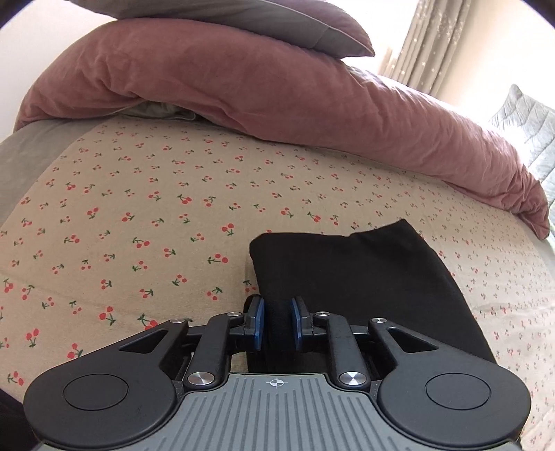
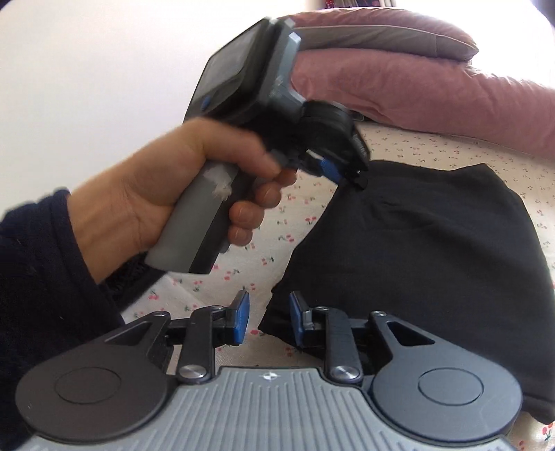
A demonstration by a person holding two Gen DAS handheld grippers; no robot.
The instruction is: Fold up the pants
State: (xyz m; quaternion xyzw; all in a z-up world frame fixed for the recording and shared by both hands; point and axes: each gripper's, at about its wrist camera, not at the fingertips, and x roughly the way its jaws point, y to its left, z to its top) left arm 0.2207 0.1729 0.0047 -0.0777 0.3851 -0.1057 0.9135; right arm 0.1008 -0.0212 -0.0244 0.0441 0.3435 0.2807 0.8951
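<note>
Black pants (image 1: pixel 364 277) lie folded into a compact bundle on the cherry-print bedsheet (image 1: pixel 138 208). My left gripper (image 1: pixel 277 322) is shut on the near edge of the pants, with black fabric pinched between its blue pads. In the right wrist view the pants (image 2: pixel 433 249) fill the right half, and the left gripper (image 2: pixel 343 173), held by a hand, grips their far left corner. My right gripper (image 2: pixel 267 319) is open, its jaws apart at the pants' near left corner, with nothing clamped.
A pink duvet (image 1: pixel 277 97) is bunched along the far side of the bed with a grey pillow (image 1: pixel 295 20) on top. A curtain (image 1: pixel 433 38) hangs at the far right. A quilted grey cushion (image 1: pixel 530 132) lies at the right edge.
</note>
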